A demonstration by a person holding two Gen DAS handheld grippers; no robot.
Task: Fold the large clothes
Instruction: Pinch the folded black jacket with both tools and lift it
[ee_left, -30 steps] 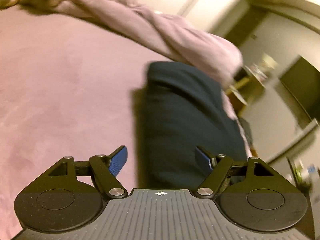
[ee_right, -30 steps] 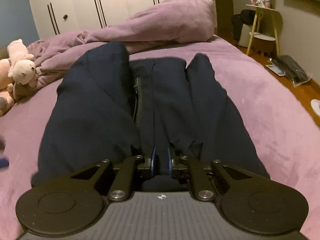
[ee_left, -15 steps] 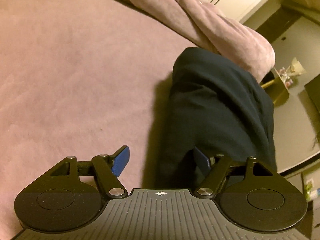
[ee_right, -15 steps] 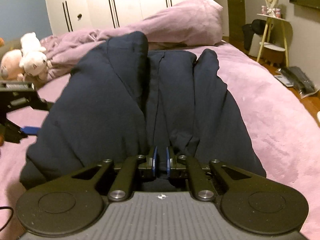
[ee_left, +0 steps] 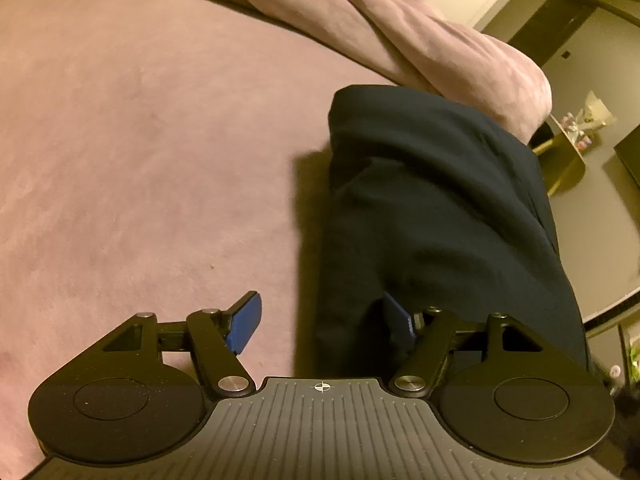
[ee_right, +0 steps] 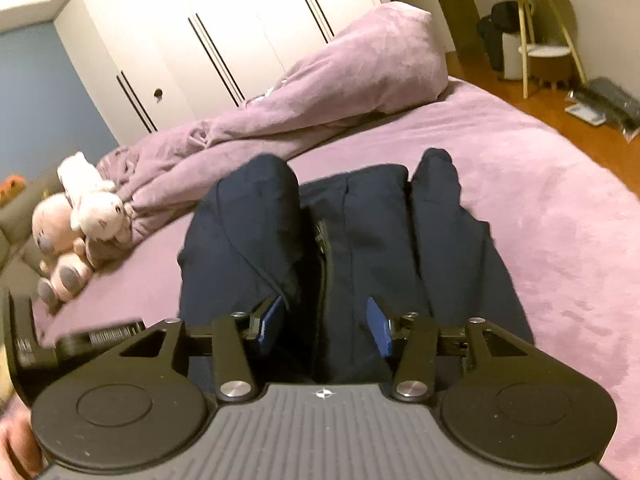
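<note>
we see our right gripper (ee_right: 324, 326) opening, pads off the navy jacket (ee_right: 348, 240) on the bed (ee_right: 560, 216); our left gripper (ee_left: 322, 324) closing around its edge, not yet pinching.

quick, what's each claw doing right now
left claw: closing around the navy garment's edge, not gripping yet.
right claw: opening, garment released.

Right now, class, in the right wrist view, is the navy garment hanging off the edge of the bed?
No: the navy garment lies wholly on the purple bedspread, clear of its edge.
</note>
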